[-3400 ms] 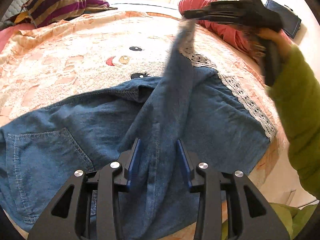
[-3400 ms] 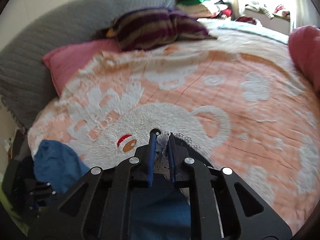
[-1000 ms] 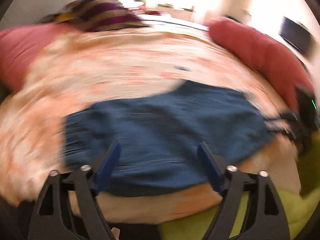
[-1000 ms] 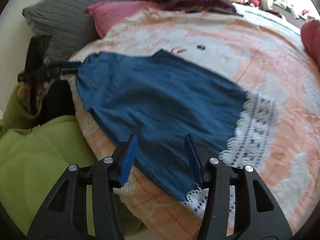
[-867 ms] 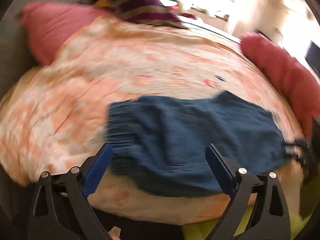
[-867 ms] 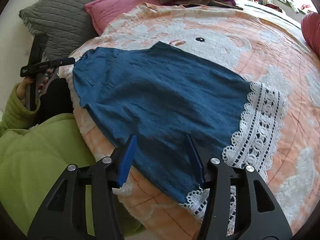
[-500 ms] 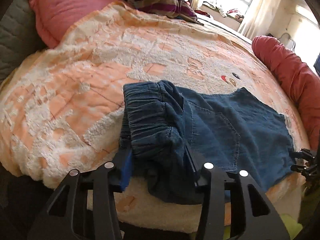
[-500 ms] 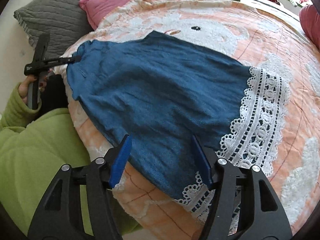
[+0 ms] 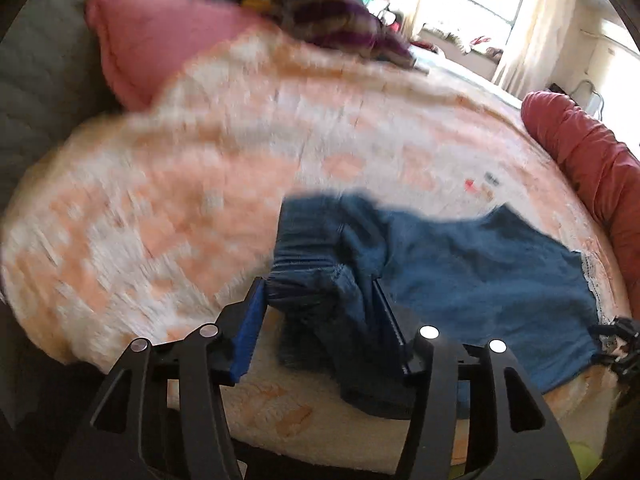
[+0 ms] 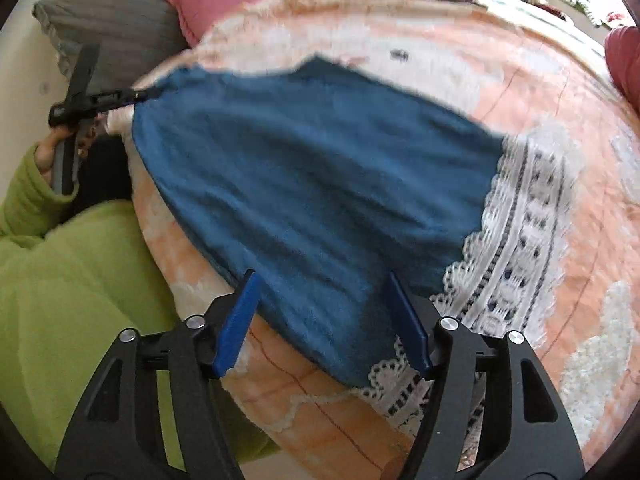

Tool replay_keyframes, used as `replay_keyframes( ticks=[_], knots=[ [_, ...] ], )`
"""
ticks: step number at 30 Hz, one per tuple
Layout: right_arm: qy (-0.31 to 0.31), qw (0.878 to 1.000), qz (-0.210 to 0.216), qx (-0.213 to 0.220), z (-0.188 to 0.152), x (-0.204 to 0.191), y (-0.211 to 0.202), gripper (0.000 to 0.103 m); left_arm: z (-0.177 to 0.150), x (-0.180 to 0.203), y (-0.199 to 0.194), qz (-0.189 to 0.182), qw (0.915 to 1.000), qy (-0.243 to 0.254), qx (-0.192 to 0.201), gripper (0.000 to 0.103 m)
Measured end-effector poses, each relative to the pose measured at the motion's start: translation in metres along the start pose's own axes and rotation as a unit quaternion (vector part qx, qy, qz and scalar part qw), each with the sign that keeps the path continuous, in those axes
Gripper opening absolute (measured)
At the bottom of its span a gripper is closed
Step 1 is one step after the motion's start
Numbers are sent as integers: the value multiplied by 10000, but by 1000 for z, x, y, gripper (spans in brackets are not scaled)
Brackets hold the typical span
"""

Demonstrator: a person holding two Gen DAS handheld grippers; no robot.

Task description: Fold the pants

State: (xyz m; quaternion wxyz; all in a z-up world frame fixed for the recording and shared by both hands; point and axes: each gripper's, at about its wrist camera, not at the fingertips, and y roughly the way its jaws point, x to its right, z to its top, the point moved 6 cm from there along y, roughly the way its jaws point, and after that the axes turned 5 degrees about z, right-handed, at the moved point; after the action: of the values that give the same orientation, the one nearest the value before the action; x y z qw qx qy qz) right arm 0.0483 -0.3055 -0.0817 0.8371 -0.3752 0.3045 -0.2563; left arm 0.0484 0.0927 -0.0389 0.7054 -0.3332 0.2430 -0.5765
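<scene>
The blue denim pants lie folded lengthwise on the orange and white bedspread, with a white lace hem at the right. In the left wrist view the pants stretch to the right, and their bunched elastic waistband sits between the fingers of my left gripper, which closes around it. My right gripper is open, its fingers either side of the near edge of the pant leg by the lace. The left gripper also shows at the waist end, far left in the right wrist view.
A pink pillow and a grey cushion lie at the head of the bed. A striped purple blanket is behind them. A red bolster runs along the right edge. My green sleeve is by the bed's near edge.
The left gripper has narrowed around the waistband and lifted it slightly; the view is blurred by motion. The right gripper stays open and has moved closer over the pant leg near the lace.
</scene>
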Motion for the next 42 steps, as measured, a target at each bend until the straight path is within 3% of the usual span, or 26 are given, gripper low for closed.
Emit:
replay_keyframes(
  ticks=[3, 4, 7, 11, 15, 18, 20, 22, 24, 27, 30, 33, 34, 39, 42],
  knots=[
    [-144, 9989, 230, 376, 14, -14, -12, 56, 13, 35, -25, -95, 9980, 494, 379, 52],
    [-212, 9988, 265, 355, 16, -19, -10, 56, 14, 46, -28, -182, 9972, 605, 392, 57],
    [-317, 9986, 416, 127, 16, -31, 7, 56, 11, 89, -22, -531, 9925, 1071, 247, 59],
    [-196, 9983, 388, -378, 1, -30, 35, 55, -4, 109, -19, -381, 9884, 1451, 229, 60],
    [-197, 9984, 421, -313, -2, -32, 35, 59, 7, 75, -27, 33, 9933, 1068, 434, 60],
    [-250, 9981, 437, -363, -2, -33, 34, 59, 20, 31, -46, 464, 9956, 438, 681, 60],
    [-279, 9979, 456, -376, 1, -34, 34, 59, 28, 22, -61, 289, 9957, 187, 857, 60],
    [-257, 9982, 487, -217, 9, -34, 25, 59, 32, 33, -71, -15, 9953, 267, 936, 60],
    [-248, 9988, 412, 83, 20, -31, 12, 59, 30, 58, -70, -379, 9942, 520, 861, 60],
    [-82, 9991, 163, 372, 34, -21, 4, 59, 11, 105, -43, -881, 9900, 1037, 368, 61],
    [120, 9994, -85, 309, 35, -7, 9, 59, -23, 128, 0, -575, 9841, 1652, -308, 70],
    [341, 9993, -169, -11, 23, 6, 25, 58, -52, 124, 31, -338, 9776, 1860, -927, 72],
    [413, 9988, -181, -179, 17, 9, 34, 58, -58, 122, 36, -379, 9770, 1861, -971, 72],
    [407, 9990, -115, -112, 17, 7, 34, 61, -55, 119, 29, -567, 9793, 1732, -884, 77],
    [476, 9986, -12, 226, 22, 14, 10, 61, -41, 123, 11, -755, 9811, 1664, -634, 77]
  ],
)
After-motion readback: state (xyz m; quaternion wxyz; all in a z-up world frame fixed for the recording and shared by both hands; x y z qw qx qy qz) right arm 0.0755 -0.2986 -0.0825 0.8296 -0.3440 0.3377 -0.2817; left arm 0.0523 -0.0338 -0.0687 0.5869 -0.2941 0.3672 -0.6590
